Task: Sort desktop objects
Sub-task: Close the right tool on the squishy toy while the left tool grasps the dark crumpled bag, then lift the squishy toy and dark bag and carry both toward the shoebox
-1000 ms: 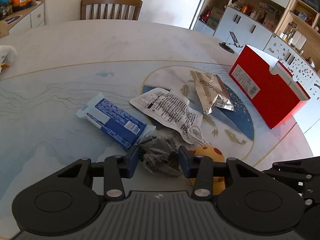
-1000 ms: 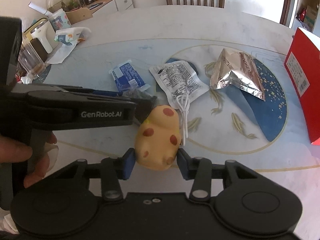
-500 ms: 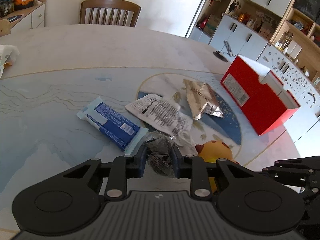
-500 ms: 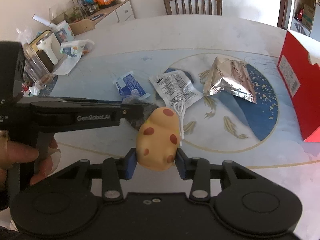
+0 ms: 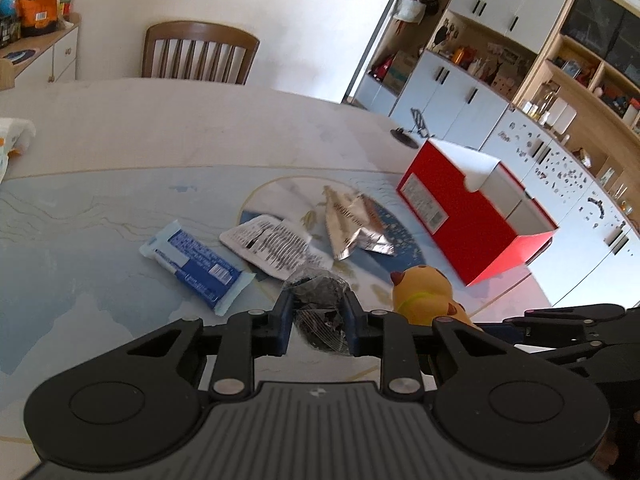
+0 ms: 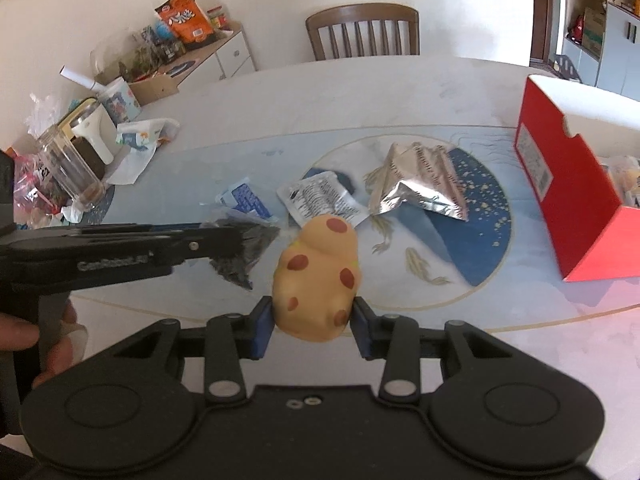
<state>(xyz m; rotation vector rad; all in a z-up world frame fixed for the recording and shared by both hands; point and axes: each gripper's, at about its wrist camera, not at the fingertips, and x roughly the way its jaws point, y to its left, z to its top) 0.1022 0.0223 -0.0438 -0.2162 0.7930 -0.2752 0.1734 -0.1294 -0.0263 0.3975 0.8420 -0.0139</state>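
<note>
Your left gripper [image 5: 316, 316] clamps the black wrapper [image 5: 320, 312], your right gripper [image 6: 312, 316] clamps the toy [image 6: 316, 276]; 3 packets lie mid-counter [image 5: 120, 152], unsorted.

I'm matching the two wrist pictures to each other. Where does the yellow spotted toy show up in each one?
Left wrist: yellow spotted toy at lower right, beside the left gripper's fingers.
Right wrist: toy at lower centre, clamped in the right gripper.
Shared landmark: red box, right of the toy in both.
</note>
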